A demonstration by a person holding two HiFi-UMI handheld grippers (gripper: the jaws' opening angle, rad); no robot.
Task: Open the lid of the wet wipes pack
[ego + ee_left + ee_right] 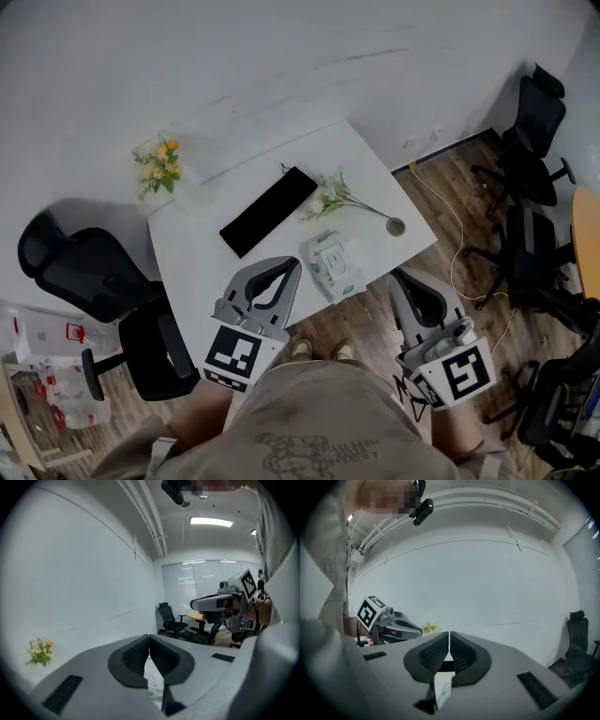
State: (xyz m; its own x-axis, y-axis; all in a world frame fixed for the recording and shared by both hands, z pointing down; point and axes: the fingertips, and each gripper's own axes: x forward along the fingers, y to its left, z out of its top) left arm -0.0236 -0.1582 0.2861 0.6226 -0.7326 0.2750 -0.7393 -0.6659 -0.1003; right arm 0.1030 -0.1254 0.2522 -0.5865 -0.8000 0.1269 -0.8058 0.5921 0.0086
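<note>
The wet wipes pack (334, 266) lies near the front edge of the white table (197, 262); it is white with a green end and a white lid on top. Whether the lid is up I cannot tell. My left gripper (289, 266) hovers just left of the pack, jaws shut and empty. My right gripper (397, 279) hangs to the pack's right, off the table edge, also shut on nothing. Below the closed pads (140, 654) in the left gripper view, a slice of the pack (154, 682) shows. The right gripper view shows the pack (443, 689) under its shut pads (460, 654).
A long black case (269, 211) lies at mid-table, with white flowers (326, 198) and a small round cap (396, 226) to its right. Yellow flowers (157, 167) sit at the far left corner. Office chairs stand left (89, 277) and right (534, 122); a cable (455, 234) runs over the floor.
</note>
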